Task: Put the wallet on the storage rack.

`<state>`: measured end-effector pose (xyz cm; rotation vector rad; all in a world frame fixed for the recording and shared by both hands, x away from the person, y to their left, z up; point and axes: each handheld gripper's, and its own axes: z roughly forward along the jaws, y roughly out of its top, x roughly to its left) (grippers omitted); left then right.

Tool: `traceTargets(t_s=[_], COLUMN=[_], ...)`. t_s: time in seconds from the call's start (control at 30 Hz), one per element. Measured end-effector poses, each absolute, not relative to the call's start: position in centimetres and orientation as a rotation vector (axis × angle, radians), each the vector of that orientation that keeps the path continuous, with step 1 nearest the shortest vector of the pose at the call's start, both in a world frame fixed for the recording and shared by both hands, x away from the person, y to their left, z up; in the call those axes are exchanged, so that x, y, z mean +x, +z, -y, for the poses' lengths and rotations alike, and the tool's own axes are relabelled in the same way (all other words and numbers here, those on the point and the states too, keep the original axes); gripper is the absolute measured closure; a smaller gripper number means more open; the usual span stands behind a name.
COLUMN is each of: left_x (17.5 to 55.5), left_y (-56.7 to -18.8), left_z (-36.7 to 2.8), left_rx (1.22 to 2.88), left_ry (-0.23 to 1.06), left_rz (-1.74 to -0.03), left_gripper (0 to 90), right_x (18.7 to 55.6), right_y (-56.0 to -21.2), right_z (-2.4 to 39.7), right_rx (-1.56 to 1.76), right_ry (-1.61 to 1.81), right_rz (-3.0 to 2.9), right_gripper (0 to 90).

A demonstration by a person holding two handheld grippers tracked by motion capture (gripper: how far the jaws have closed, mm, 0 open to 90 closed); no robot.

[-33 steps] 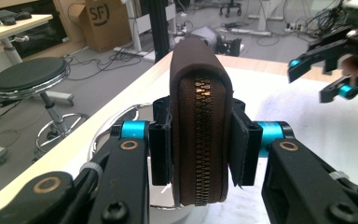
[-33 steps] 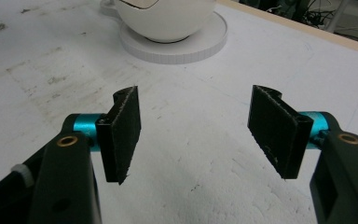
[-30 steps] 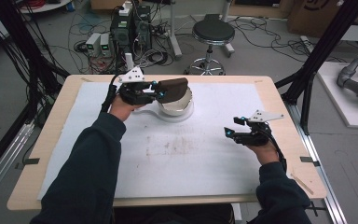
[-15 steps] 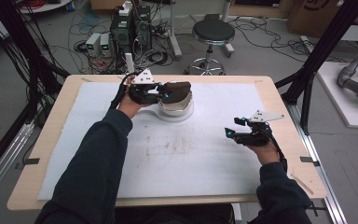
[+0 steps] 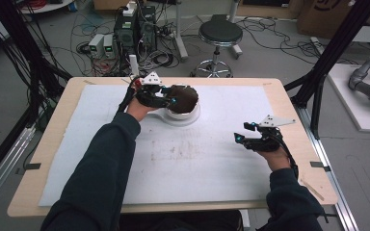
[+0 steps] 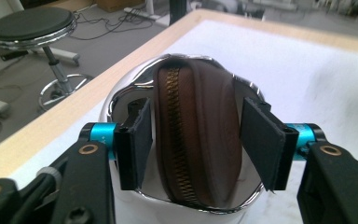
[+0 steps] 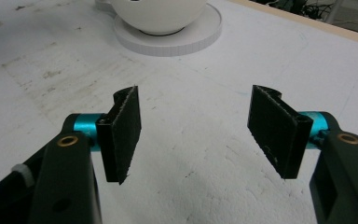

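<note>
**Brown pouch straddled over white bowl at far edge of table**

At the upper left of the centre of the high view, the left gripper [image 5: 169, 100] is held over a white bowl [image 5: 189, 112] on its round white base [image 5: 173, 119]. A brown zipped pouch [image 6: 196, 135] is seen standing on edge in the bowl's shiny metal-rimmed mouth [image 6: 121, 95], zip facing the camera. In the left gripper view the 2 black pads [image 6: 139, 135] are set wide on either side of the pouch; a gap shows at the left pad, while contact at the right pad cannot be told. The step in hand is judged to be either a grasp or a release of the pouch. For a good grasp, the pads would best be centred on the pouch's 2 broad faces, closed evenly, and the pouch drawn straight up so the bowl is not tipped or dragged off its base.

At the right of the high view, the right gripper [image 5: 244, 137] is held low over the table with its jaws wide apart and nothing between them.

A white foam sheet [image 5: 202, 163], scuffed at its middle, is spread over the wooden table [image 5: 289, 101]. Beyond the table's far edge, a black stool [image 5: 220, 32], computer boxes [image 5: 135, 29] and loose cables [image 5: 91, 45] are seen on the grey floor.
</note>
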<state>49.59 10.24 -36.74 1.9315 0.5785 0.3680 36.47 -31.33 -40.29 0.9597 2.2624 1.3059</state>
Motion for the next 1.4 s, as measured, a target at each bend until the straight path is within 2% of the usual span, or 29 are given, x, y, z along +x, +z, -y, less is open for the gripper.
traceTargets(t_s=[0.17, 0.23, 0.3, 0.37, 0.5, 0.6, 0.8, 0.93, 1.03, 1.07, 1.2, 1.4], left_x=[49.0, 48.8, 48.7, 48.7, 48.9, 48.9, 49.1, 48.9, 48.9, 48.8, 47.8, 45.5], left_y=[-36.5, -36.4, -36.5, -36.6, -36.9, -36.8, -36.8, -37.1, -37.1, -37.0, -36.5, -36.7], left_z=[-11.4, -11.7, -11.6, -11.1, -10.8, -11.0, -10.1, -9.7, -9.7, -9.7, -10.3, -12.7], left_rx=[1.894, 1.895, 1.917, 1.924, 1.957, 1.957, 2.010, 2.010, 2.006, 1.992, 1.905, 1.765], left_ry=[0.379, 0.381, 0.367, 0.365, 0.402, 0.422, 0.473, 0.448, 0.448, 0.446, 0.445, 0.365], left_rz=[-0.605, -0.618, -0.604, -0.601, -0.636, -0.632, -0.691, -0.682, -0.702, -0.697, -0.709, -0.746], left_gripper=[45.5, 51.0, 62.6, 69.1, 73.1, 81.2, 81.6, 76.4, 67.9, 67.5, 58.2, 41.0], right_x=[36.5, 36.5, 36.4, 36.5, 36.5, 36.5, 36.6, 36.5, 36.6, 36.6, 36.5, 36.4], right_y=[-40.3, -40.3, -40.3, -40.3, -40.4, -40.4, -40.5, -40.5, -40.5, -40.5, -40.5, -40.4], right_z=[31.3, 31.3, 31.2, 31.1, 31.1, 31.2, 31.0, 31.1, 31.2, 31.2, 31.2, 31.4], right_rx=[0.960, 0.957, 0.958, 0.956, 0.959, 0.964, 0.966, 0.970, 0.973, 0.972, 0.971, 0.999], right_ry=[1.305, 1.300, 1.297, 1.297, 1.296, 1.296, 1.293, 1.298, 1.300, 1.303, 1.301, 1.284], right_rz=[-2.260, -2.265, -2.269, -2.268, -2.268, -2.269, -2.277, -2.272, -2.269, -2.267, -2.266, -2.237], right_gripper=[35.4, 35.3, 35.4, 35.3, 35.3, 35.3, 35.3, 35.3, 35.2, 35.2, 35.2, 31.1])
